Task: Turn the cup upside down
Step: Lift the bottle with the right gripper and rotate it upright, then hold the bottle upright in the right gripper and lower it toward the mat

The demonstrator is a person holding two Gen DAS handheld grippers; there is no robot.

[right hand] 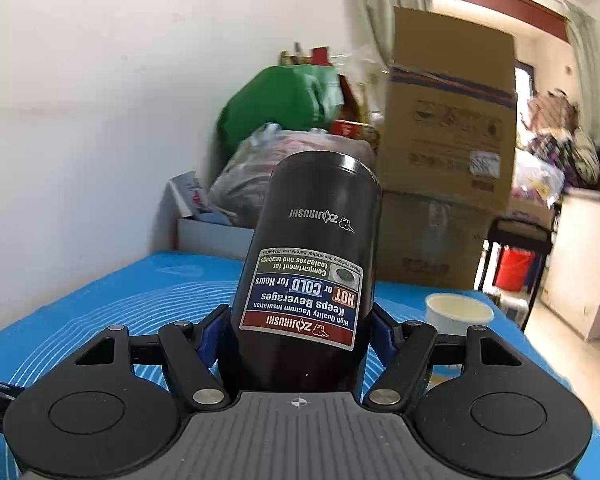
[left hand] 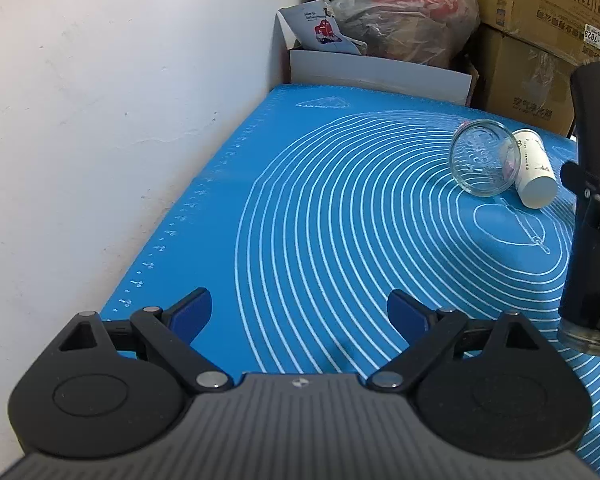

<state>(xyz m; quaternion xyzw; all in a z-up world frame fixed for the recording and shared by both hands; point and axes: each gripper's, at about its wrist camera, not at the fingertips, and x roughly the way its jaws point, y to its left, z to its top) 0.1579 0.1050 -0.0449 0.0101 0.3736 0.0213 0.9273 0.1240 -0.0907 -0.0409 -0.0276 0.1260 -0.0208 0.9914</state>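
Pinching the flask (right hand: 308, 280) inverted in our right gripper (right hand: 298, 332), we lower it. Our left gripper (left hand: 300, 312) waits spread over the mat (left hand: 340, 220).

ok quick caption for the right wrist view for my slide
Right tongs clamp a dark Zojirushi vacuum cup, its label reading upside down, above the blue mat, a white cup behind.
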